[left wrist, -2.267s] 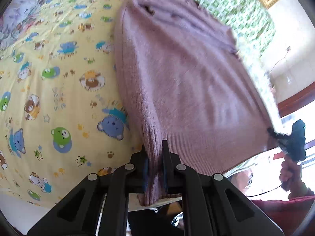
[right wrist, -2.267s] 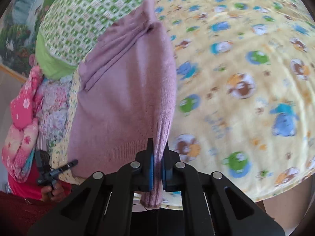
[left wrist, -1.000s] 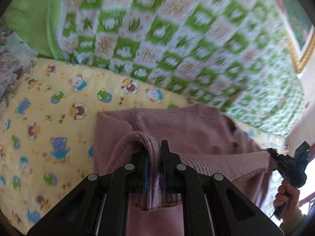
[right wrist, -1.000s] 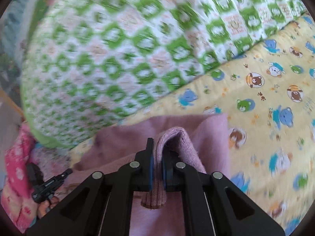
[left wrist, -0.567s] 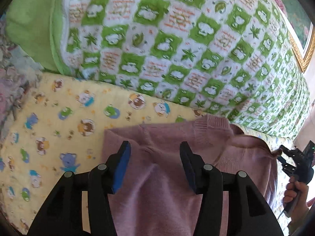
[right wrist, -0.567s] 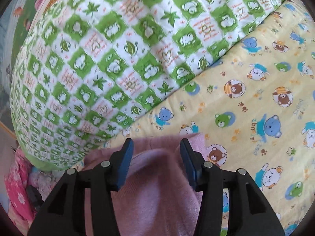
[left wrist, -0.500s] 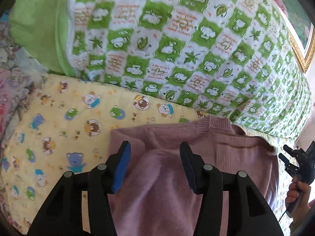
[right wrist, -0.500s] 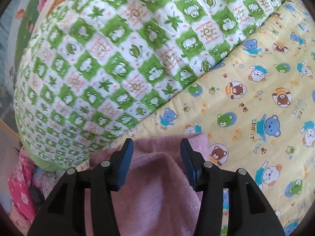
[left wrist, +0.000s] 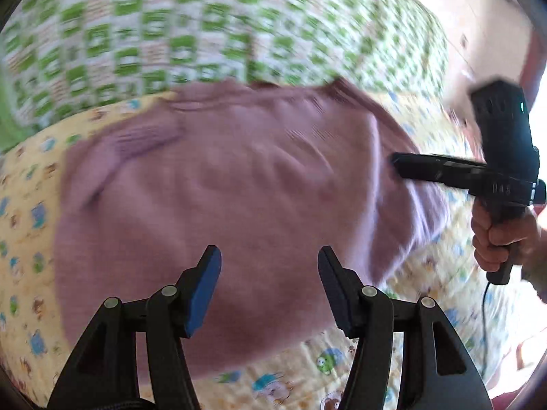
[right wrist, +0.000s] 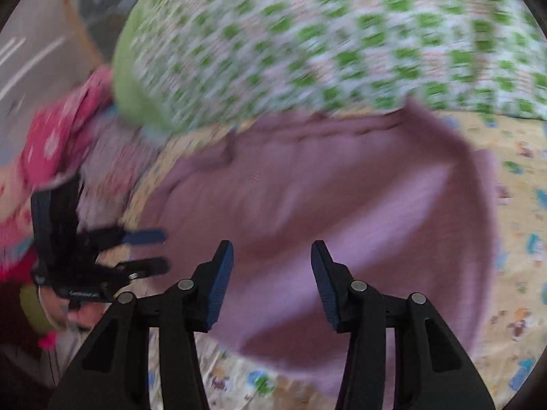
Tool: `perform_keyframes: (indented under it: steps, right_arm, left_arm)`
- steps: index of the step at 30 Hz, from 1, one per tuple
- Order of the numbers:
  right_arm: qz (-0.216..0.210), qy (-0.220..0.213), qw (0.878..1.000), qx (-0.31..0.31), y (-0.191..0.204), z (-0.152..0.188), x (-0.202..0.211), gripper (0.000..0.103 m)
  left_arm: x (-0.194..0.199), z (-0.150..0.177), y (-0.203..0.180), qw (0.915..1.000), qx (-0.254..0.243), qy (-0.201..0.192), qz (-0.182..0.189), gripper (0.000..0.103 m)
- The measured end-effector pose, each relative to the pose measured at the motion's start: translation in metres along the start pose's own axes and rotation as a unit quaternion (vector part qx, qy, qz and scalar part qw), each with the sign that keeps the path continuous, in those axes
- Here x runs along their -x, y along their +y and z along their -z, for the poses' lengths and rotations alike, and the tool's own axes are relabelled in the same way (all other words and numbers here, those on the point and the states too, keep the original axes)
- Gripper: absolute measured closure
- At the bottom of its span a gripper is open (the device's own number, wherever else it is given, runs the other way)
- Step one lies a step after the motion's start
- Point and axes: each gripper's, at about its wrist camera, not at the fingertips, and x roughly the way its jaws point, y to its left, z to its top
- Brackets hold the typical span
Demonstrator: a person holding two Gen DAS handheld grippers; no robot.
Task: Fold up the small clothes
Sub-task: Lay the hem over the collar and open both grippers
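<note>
Bedding fills both views: a yellow cartoon-print sheet (left wrist: 41, 212) with a green-and-white checked quilt (left wrist: 205, 24) bunched behind it. On the sheet lies the mauve knit sweater (left wrist: 239, 198), soft, fuzzy, ribbed at the collar, doubled over itself into a rough rectangle.

My left gripper (left wrist: 270, 287) has its jaws spread and opening further, nothing between the pads; sweater below them. My right gripper (right wrist: 271, 273) has its jaws apart but closing, also on nothing, hovering over the sweater's near edge (right wrist: 307, 352).

Judgement: first fold laid and released. Next move calls for fresh pinches on one side edge to fold across. Limp knit; expect sagging and creep. Frames blurred.
</note>
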Motion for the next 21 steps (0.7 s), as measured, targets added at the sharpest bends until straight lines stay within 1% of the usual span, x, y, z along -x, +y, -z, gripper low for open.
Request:
perform_keyframes:
  steps: [2,4,5,6,8,9,11,12,13,14,15,16,17,18,19,20,21]
  right_arm:
    - [-0.017,0.034,0.999,0.014,0.002,0.001,-0.026,0.059]
    - [-0.012,0.057,0.998,0.023,-0.003,-0.003,-0.049,0.059]
    - [-0.006,0.062,0.998,0.024,-0.009,-0.007,-0.059,0.059]
    - [0.007,0.061,0.998,0.021,-0.018,-0.013,-0.069,0.061]
    - [0.013,0.044,0.999,0.014,-0.031,-0.025,-0.075,0.065]
    - [0.024,0.029,0.999,0.011,-0.038,-0.033,-0.075,0.065]
    - [0.045,0.008,0.999,0.0,-0.048,-0.046,-0.072,0.065]
    - [0.064,-0.007,0.998,-0.01,-0.058,-0.054,-0.069,0.065]
    - [0.093,-0.017,0.995,-0.016,-0.064,-0.06,-0.065,0.065]
    - [0.137,-0.026,0.99,-0.027,-0.076,-0.066,-0.063,0.065]
    - [0.162,-0.033,0.986,-0.039,-0.084,-0.07,-0.06,0.065]
    - [0.184,-0.045,0.98,-0.068,-0.102,-0.074,-0.055,0.066]
    - [0.197,-0.054,0.975,-0.093,-0.117,-0.077,-0.049,0.067]
    - [0.208,-0.065,0.969,-0.114,-0.13,-0.079,-0.043,0.067]
    - [0.227,-0.071,0.963,-0.124,-0.141,-0.079,-0.037,0.068]
    - [0.24,-0.075,0.959,-0.131,-0.149,-0.08,-0.033,0.069]
    - [0.232,-0.081,0.959,-0.141,-0.156,-0.08,-0.029,0.069]
  left_arm:
    - [-0.018,-0.002,-0.001,1.0,-0.004,0.008,0.003,0.043]
    - [-0.04,-0.008,0.005,0.9997,-0.005,0.019,-0.014,0.044]
    - [-0.047,-0.012,0.01,0.9995,-0.004,0.019,-0.025,0.044]
    - [-0.054,-0.019,0.018,0.9992,0.0,0.016,-0.037,0.043]
    - [-0.059,-0.033,0.036,0.9986,0.019,0.006,-0.049,0.043]
    - [-0.06,-0.042,0.047,0.9979,0.03,0.0,-0.058,0.046]
    - [-0.058,-0.056,0.067,0.9966,0.053,-0.014,-0.062,0.045]
    - [-0.058,-0.062,0.076,0.9956,0.06,-0.019,-0.069,0.044]
    - [-0.057,-0.069,0.087,0.993,0.066,-0.023,-0.095,0.044]
    - [-0.058,-0.074,0.096,0.9903,0.071,-0.025,-0.117,0.046]
    - [-0.059,-0.079,0.109,0.9869,0.08,-0.026,-0.138,0.047]
    - [-0.06,-0.082,0.118,0.9838,0.088,-0.024,-0.154,0.047]
    - [-0.06,-0.084,0.13,0.9803,0.098,-0.022,-0.17,0.05]
    - [-0.061,-0.086,0.142,0.9749,0.106,-0.019,-0.195,0.053]
    - [-0.062,-0.087,0.15,0.9707,0.111,-0.016,-0.213,0.053]
    - [-0.064,-0.087,0.16,0.9692,0.119,-0.011,-0.215,0.058]
    - [-0.064,-0.086,0.167,0.9703,0.128,-0.008,-0.205,0.059]
